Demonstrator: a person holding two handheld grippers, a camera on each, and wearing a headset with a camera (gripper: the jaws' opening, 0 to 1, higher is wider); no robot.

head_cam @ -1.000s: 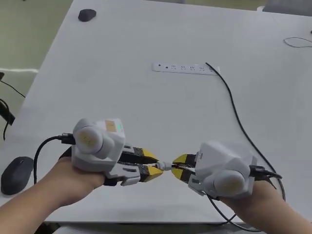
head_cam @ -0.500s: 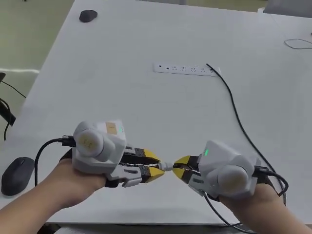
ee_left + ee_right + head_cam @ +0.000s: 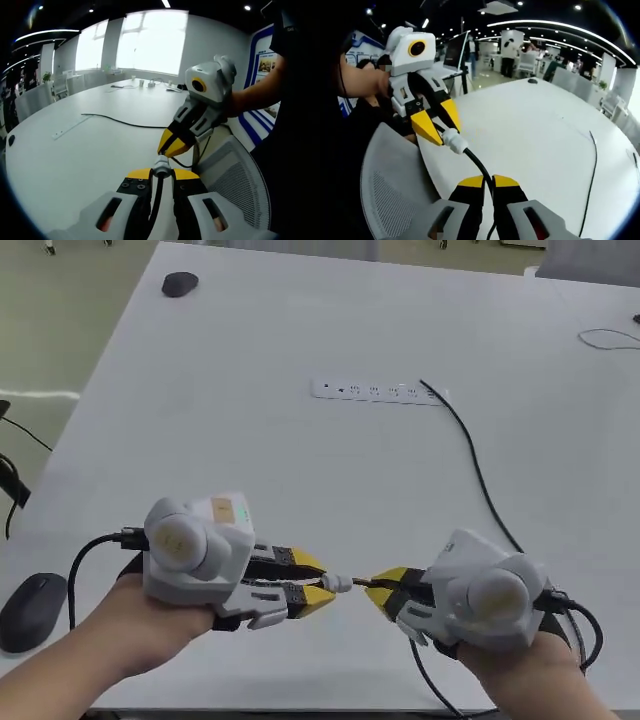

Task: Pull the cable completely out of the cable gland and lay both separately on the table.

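The left gripper is clamped narrowly on the white gland, and the right gripper is pinched tight on the black cable just beside it. Both are held in the air over the near edge of the table, tip to tip. The right gripper view shows the cable entering the gland, and the left gripper view shows more cable trailing back between that gripper's jaws. So the cable still seems threaded through. The pull looks barely begun. The cable has yet to come free, and neither piece lies on the table.
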